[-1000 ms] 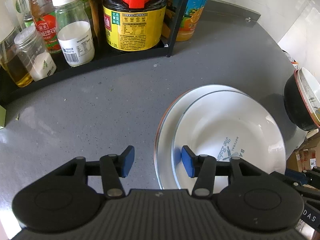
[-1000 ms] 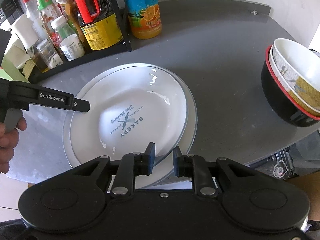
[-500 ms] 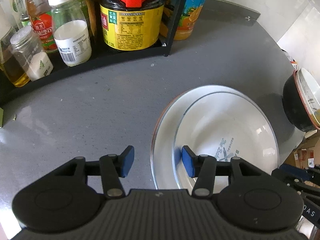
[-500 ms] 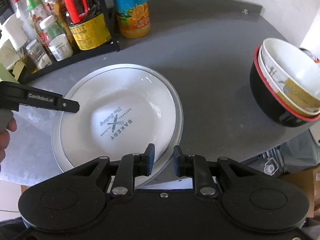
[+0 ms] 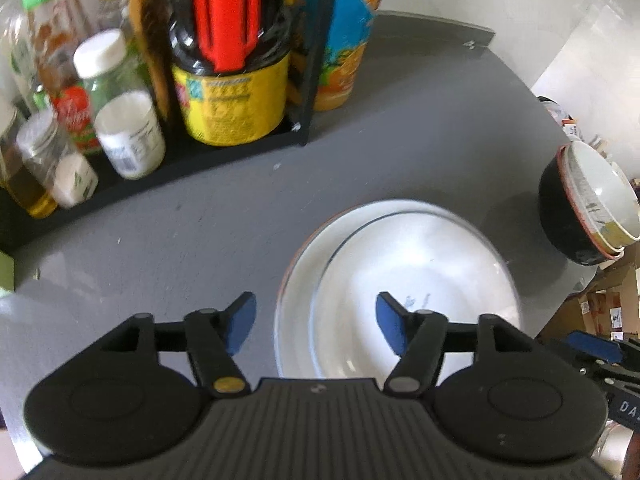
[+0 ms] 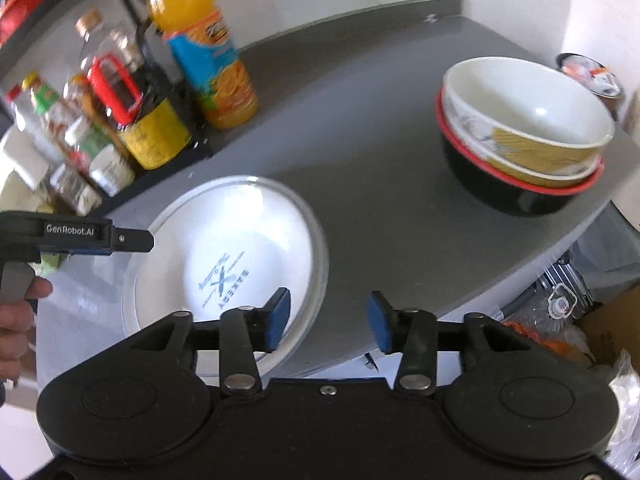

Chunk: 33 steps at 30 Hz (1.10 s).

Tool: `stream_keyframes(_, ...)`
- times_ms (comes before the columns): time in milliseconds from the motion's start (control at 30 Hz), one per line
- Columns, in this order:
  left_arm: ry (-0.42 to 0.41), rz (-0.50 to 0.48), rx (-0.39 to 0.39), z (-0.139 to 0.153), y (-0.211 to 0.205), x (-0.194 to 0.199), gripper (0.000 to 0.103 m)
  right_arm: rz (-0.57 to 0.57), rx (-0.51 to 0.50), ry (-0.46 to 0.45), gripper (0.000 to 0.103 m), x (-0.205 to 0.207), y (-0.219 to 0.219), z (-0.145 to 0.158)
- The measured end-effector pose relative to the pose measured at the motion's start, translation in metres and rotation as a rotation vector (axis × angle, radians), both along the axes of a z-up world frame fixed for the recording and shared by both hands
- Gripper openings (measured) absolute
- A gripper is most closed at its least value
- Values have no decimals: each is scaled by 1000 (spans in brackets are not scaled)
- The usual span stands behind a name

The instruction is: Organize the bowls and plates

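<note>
grey counter [image 5: 400,152] | plates [image 5: 400,264] blurred | left gripper [image 5: 316,320] partly cut off

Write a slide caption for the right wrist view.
Open right gripper above stacked plates; nested bowls sit apart.

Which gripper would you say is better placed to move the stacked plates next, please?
Probably the left gripper: its open jaws straddle the near rim of the stacked plates. The right gripper, also open, sits past their edge, angled toward the nested bowls.
</note>
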State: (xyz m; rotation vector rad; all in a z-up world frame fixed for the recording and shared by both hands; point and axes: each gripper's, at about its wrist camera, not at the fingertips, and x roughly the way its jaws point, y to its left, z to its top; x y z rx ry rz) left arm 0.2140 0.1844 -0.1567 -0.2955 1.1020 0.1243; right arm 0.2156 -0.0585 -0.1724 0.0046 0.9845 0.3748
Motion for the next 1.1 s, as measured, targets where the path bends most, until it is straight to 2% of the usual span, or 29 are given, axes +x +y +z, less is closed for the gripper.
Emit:
stream_keyframes(167,-20,-16,10,12,-18,2,76,-53,20,-56,63,-6,-21,13)
stream_keyframes(233,-33,-37,14,18,-28,1,76,-82,30,-71,76,-8,-32,18)
stream_keyframes(367,-60,-66,26,33,-51,-5,78,-123,46,-113,83,-21,-56,30)
stream_keyframes(433,-77,-78,33,41,-65,-11,83,-149,52,-130,97,-31,-71,36)
stream_keyframes(500,-87,-82,37,48,-78,-18,87,-175,49,-149,102,-41,-86,42)
stream_keyframes(833,-138,-126,74,88,-143,-73,94,-248,67,-206,103,-103,-161,68)
stream_keyframes(1100,-165,-128,98,115,-170,-114,96,-274,69,-233,103,-134,-185,80)
